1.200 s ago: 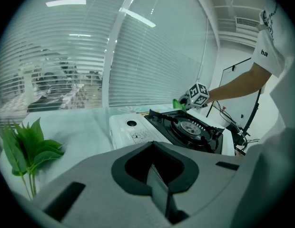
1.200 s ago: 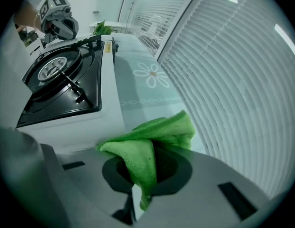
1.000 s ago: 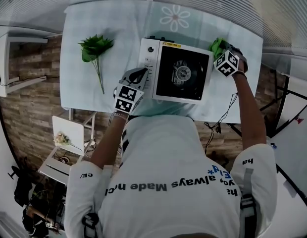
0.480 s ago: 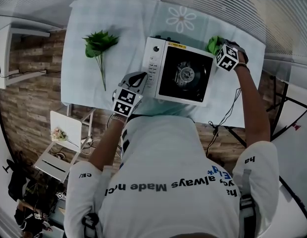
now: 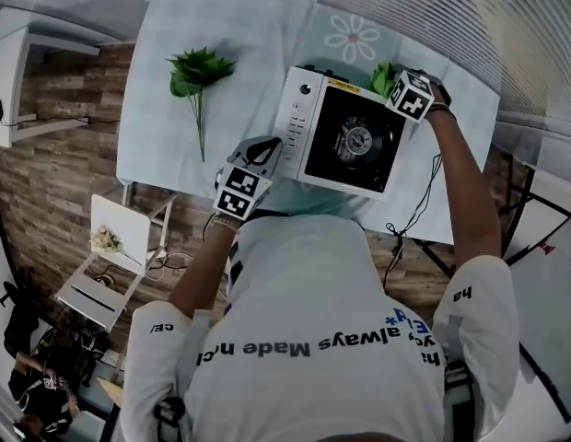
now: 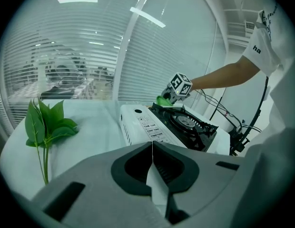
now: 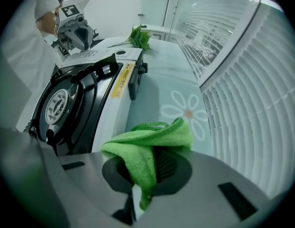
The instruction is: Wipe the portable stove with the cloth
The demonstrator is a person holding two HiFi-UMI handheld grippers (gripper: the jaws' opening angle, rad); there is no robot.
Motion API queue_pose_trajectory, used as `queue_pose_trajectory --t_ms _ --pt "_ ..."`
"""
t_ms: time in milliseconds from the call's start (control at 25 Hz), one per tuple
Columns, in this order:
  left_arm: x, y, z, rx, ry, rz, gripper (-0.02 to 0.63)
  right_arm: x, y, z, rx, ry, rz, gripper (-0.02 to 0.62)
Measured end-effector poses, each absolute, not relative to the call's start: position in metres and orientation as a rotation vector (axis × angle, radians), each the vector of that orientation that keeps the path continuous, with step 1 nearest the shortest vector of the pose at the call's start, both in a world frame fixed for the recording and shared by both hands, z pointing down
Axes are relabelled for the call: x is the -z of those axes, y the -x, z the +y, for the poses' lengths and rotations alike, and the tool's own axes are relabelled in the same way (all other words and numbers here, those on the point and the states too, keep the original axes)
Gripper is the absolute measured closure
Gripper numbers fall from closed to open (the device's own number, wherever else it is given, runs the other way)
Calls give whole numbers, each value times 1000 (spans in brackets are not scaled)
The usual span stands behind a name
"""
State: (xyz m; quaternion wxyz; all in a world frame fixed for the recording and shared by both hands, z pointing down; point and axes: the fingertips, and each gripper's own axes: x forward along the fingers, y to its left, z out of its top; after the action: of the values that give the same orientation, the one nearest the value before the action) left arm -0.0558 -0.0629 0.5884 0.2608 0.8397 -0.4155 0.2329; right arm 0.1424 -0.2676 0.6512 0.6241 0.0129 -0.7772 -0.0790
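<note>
Horizontal blinds run behind a pale table (image 5: 249, 40) under a daisy-printed cover. On it is set a white portable stove with a black burner top (image 5: 345, 141), and a leafy green sprig (image 5: 198, 72) lies well apart to its left. A soft, bright green microfibre cloth (image 7: 147, 144) is pinched in the clenched right gripper (image 7: 140, 186), with bunched folds spilling over the jaws. It is held at the stove's far right corner; whether it touches the casing cannot be told. The left gripper (image 6: 152, 148) is closed on nothing, jaws met, just beside the stove's control side. The cloth is judged light, limp and easily crumpled, so a hold on a gathered bunch should serve, with enough left loose to be pressed flat. The stove is judged rigid but liable to slide, so bracing at its casing may be needed.
</note>
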Motion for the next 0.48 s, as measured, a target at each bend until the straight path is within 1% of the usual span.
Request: queue_pose_trajectory --t_ms 480 --pt "-588 64 -44 -600 -2275 -1094 592 -650 -83 -267 160 -28 -1835 572"
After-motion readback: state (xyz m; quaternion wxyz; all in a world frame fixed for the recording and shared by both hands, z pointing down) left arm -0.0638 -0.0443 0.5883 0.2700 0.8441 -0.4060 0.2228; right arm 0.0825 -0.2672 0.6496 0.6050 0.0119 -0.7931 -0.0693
